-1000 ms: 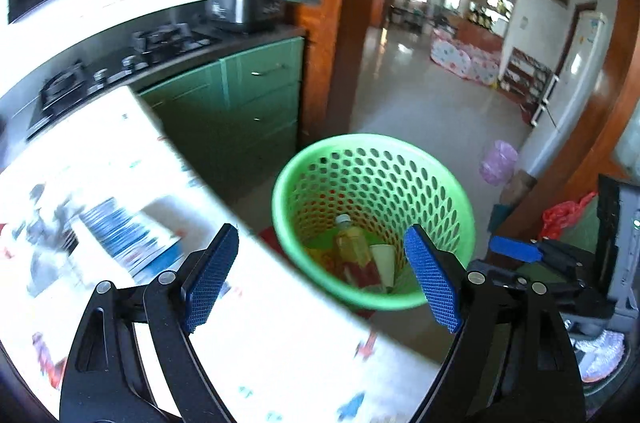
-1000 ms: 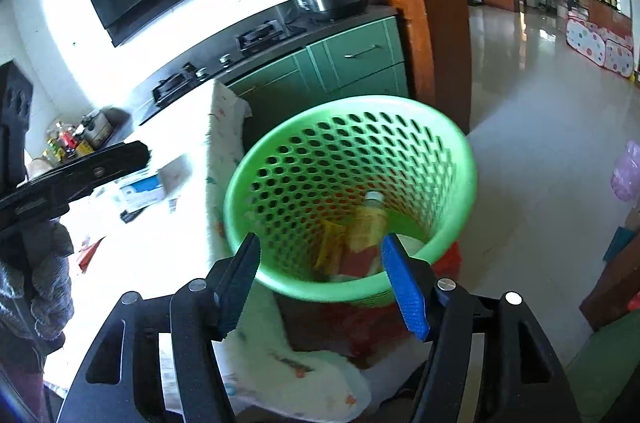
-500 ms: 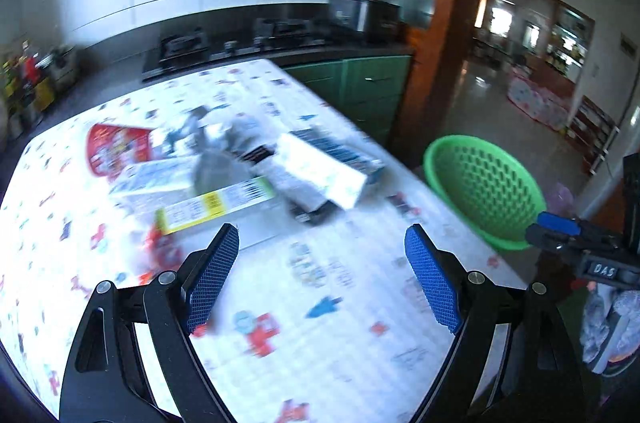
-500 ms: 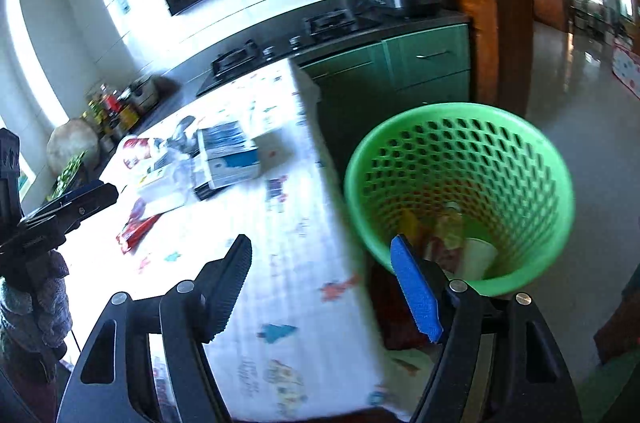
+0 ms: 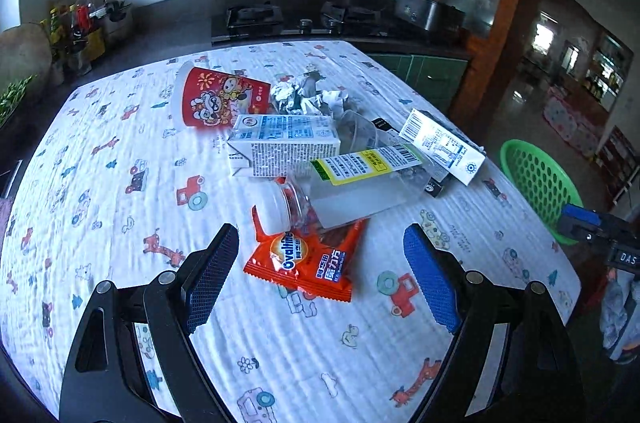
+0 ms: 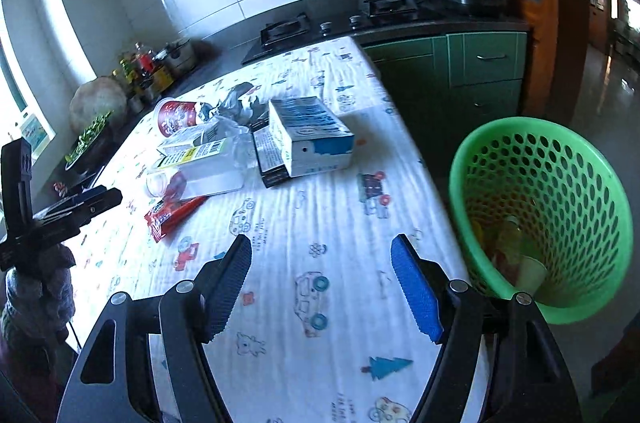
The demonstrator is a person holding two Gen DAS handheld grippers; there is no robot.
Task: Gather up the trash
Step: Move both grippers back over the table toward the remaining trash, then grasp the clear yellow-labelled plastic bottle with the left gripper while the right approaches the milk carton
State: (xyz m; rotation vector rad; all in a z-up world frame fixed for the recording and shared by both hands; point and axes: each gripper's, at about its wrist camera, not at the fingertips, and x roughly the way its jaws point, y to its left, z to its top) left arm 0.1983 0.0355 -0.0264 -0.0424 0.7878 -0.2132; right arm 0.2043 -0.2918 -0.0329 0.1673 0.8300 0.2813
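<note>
1. Table (image 5: 120, 183), covered by a printed cloth: it lies beneath and ahead of both grippers and carries the remaining trash in one heap. You appear to be between deposits, facing the heap for the next pick.
2. Green basket (image 6: 540, 215): it stands off the table edge, to the right of your right gripper (image 6: 336, 287), with some items already at its bottom. In the left wrist view it sits far right of your left gripper (image 5: 320, 283).
3. Heap, just ahead of the left gripper: a white milk carton (image 5: 284, 147), a clear bottle (image 5: 348, 187) lying on its side, a red paper cup (image 5: 218, 99) beyond, crumpled foil (image 5: 304, 95) behind the carton.
4. Orange Ovaltine sachet (image 5: 304, 263): nearest item, lying between the left gripper's fingertips in view, partly under the bottle's cap end.
5. Gripper states: the left gripper's jaws stand wide apart and empty; the right gripper's jaws have just been opening, with nothing between them.
6. Next move, as a judgement: lower the left gripper onto the flat sachet; the overlapping bottle may shift or roll.
</note>
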